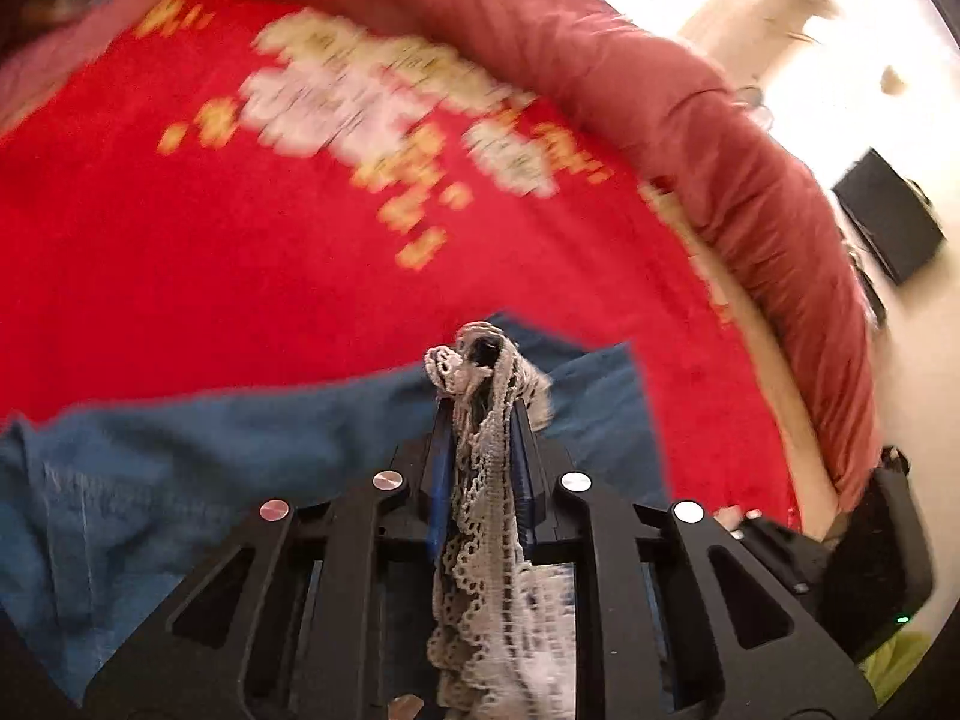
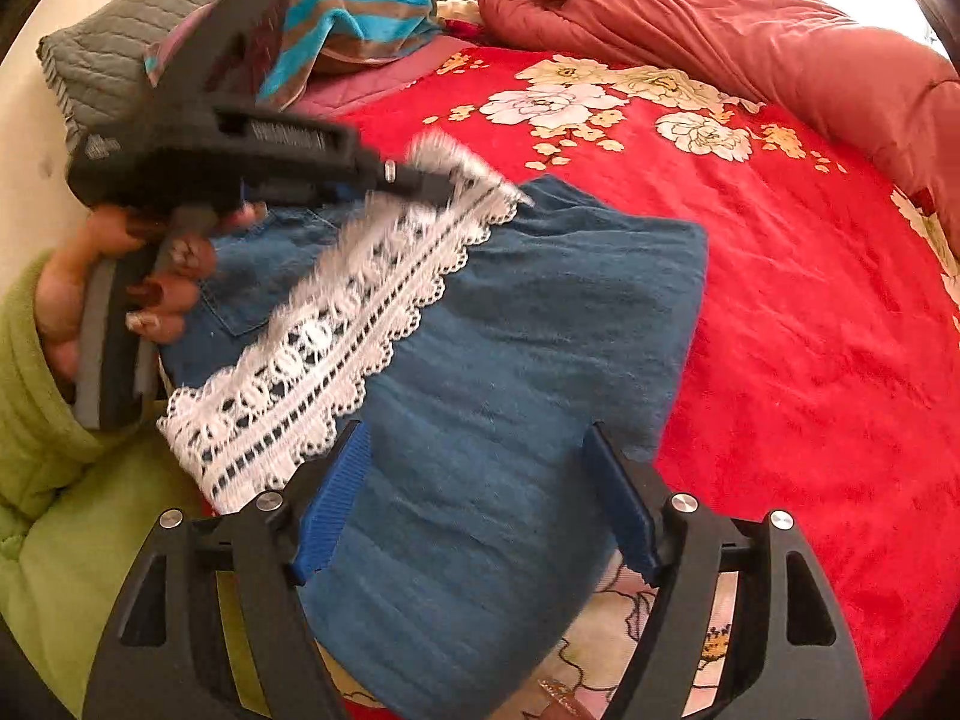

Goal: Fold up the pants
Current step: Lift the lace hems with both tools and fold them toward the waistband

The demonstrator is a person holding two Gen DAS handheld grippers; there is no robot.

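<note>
Blue denim pants (image 2: 528,324) lie folded on a red floral bedspread (image 2: 810,300). A white lace hem (image 2: 336,348) runs along one leg end. My left gripper (image 1: 480,360) is shut on the lace hem (image 1: 486,480) and holds it above the denim (image 1: 210,450). In the right wrist view the left gripper (image 2: 444,186) lifts the lace at the pants' far left. My right gripper (image 2: 480,444) is open and empty, jaws wide apart just above the near part of the folded denim.
A rolled red quilt (image 2: 750,30) lies along the far and right side of the bed. A grey pillow (image 2: 120,48) and a striped cloth (image 2: 354,12) sit at the head. The person's green sleeve (image 2: 36,450) is at the left.
</note>
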